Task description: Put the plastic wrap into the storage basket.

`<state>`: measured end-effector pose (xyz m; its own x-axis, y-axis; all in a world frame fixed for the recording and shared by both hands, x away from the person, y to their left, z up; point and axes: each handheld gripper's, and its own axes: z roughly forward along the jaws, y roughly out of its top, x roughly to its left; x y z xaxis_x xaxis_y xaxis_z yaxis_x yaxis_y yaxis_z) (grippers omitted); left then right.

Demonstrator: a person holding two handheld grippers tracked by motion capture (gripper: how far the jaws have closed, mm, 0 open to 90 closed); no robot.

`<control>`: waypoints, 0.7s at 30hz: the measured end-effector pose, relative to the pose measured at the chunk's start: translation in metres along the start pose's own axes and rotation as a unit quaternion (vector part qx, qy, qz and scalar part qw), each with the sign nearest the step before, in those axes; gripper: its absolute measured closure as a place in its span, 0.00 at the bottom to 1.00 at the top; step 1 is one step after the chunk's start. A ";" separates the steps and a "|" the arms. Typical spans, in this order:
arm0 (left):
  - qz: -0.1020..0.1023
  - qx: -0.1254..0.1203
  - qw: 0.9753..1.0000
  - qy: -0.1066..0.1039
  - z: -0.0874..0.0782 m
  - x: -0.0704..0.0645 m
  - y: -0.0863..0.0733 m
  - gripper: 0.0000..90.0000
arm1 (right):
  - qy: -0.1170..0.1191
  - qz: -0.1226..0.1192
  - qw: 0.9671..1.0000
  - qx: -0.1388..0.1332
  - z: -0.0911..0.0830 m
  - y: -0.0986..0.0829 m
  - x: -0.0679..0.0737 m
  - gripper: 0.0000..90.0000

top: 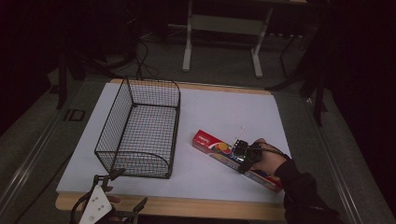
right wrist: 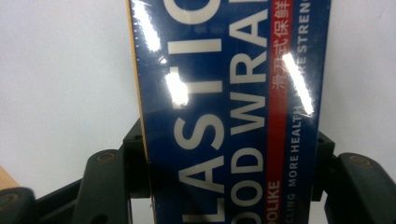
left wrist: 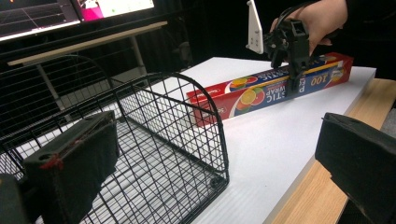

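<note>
A long red and blue plastic wrap box [top: 210,143] lies flat on the white sheet, right of the black wire basket [top: 175,126]. My right gripper [top: 243,156] comes down on the box's middle, one jaw against each long side. In the right gripper view the box [right wrist: 229,112] sits tight between the jaws of that gripper [right wrist: 229,158]. My left gripper [top: 127,190] hovers open at the table's front left corner, near the basket's rounded end [left wrist: 187,121]. The left gripper view looks past its own wide-apart fingers [left wrist: 70,158] to the box [left wrist: 261,91] and the right gripper [left wrist: 292,70].
The white sheet [top: 224,112] covers a wooden table whose bare edge [top: 196,207] runs along the front. The basket holds nothing. A table frame [top: 187,46] and cables stand on the dark floor behind.
</note>
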<state>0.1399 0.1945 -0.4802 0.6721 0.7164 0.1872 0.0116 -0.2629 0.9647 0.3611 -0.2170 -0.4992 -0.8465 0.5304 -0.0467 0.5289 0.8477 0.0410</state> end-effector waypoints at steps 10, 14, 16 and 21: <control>0.000 0.001 1.000 0.000 0.000 0.000 0.000 0.00 | 0.007 0.013 0.998 -0.054 -0.007 -0.008 -0.004 0.46; -0.001 0.002 1.000 0.002 0.000 0.001 0.000 0.00 | 0.011 0.042 0.995 -0.089 -0.018 -0.013 -0.009 0.46; 0.000 0.002 1.000 0.001 0.001 0.001 0.000 0.00 | 0.011 0.053 0.993 -0.108 -0.025 -0.015 -0.012 0.46; 0.001 0.002 1.000 0.002 0.000 0.000 0.000 0.00 | 0.015 0.088 0.985 -0.150 -0.039 -0.018 -0.017 0.46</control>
<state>0.1404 0.1943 -0.4804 0.6694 0.7185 0.1891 0.0134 -0.2662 0.9638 0.3640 -0.2414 -0.4605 -0.7471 0.6645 0.0173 0.6295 0.6988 0.3397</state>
